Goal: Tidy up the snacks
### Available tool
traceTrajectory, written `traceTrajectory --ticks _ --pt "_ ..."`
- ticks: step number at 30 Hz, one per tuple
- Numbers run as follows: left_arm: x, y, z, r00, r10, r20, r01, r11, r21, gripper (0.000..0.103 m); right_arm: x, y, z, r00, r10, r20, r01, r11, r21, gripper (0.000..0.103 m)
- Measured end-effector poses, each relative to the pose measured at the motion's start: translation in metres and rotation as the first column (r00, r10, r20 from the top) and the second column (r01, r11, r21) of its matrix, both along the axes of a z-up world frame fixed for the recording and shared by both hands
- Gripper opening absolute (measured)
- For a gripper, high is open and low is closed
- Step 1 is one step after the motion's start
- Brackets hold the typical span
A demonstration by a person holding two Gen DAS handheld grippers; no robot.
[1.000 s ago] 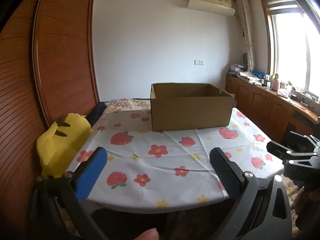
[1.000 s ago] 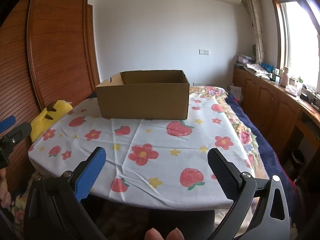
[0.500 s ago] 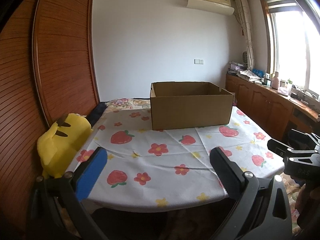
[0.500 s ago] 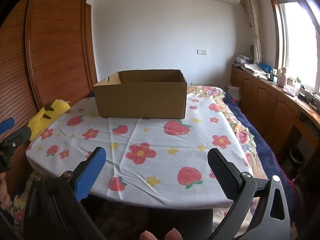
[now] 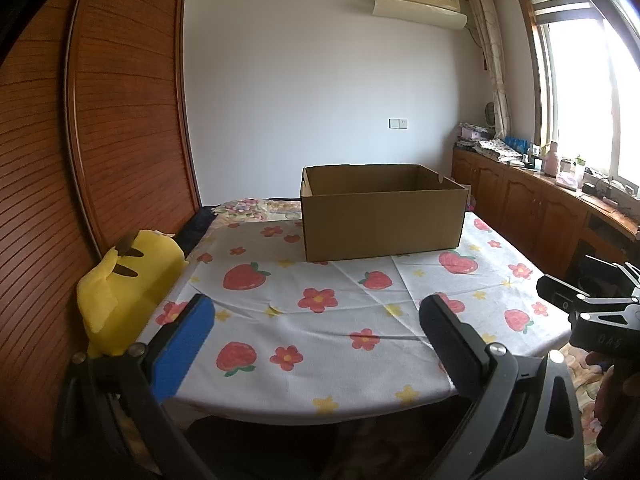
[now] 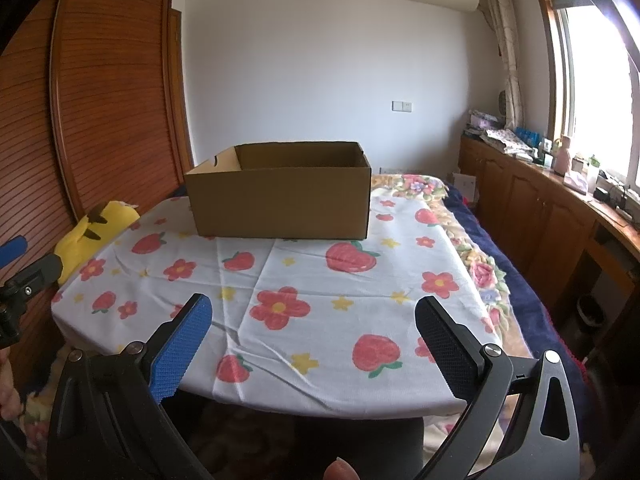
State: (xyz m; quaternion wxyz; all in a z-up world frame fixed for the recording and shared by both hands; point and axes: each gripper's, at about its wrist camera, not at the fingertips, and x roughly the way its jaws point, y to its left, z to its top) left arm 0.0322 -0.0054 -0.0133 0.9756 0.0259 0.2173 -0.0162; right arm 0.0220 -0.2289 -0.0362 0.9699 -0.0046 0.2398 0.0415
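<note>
An open brown cardboard box (image 5: 382, 220) stands at the far side of a table covered with a white strawberry-and-flower cloth (image 5: 320, 320); it also shows in the right wrist view (image 6: 280, 204). Its inside is hidden from here. No snacks are in sight. My left gripper (image 5: 316, 320) is open and empty at the table's near edge. My right gripper (image 6: 312, 320) is open and empty, also at the near edge, to the right of the left one.
A yellow plush toy (image 5: 124, 280) sits at the table's left edge beside a wooden slatted wardrobe (image 5: 100, 140). A bed with a floral blanket (image 6: 472, 248) lies right of the table. Wooden cabinets (image 6: 560, 208) with clutter run under the window.
Both views have pulled back and risen very slightly; the box and table appear a bit lower in frame. Both grippers stay open and empty.
</note>
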Motion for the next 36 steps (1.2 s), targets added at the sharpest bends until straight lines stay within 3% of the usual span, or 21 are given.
traceTrajectory --ticks 36 --pt "-0.0044 -0.0016 0.0067 1.0 0.005 0.019 -0.005 1.0 0.015 0.103 -0.003 0.0018 0.0023 1.0 -0.005 0.006 0.005 1.0 -0.009 0.103"
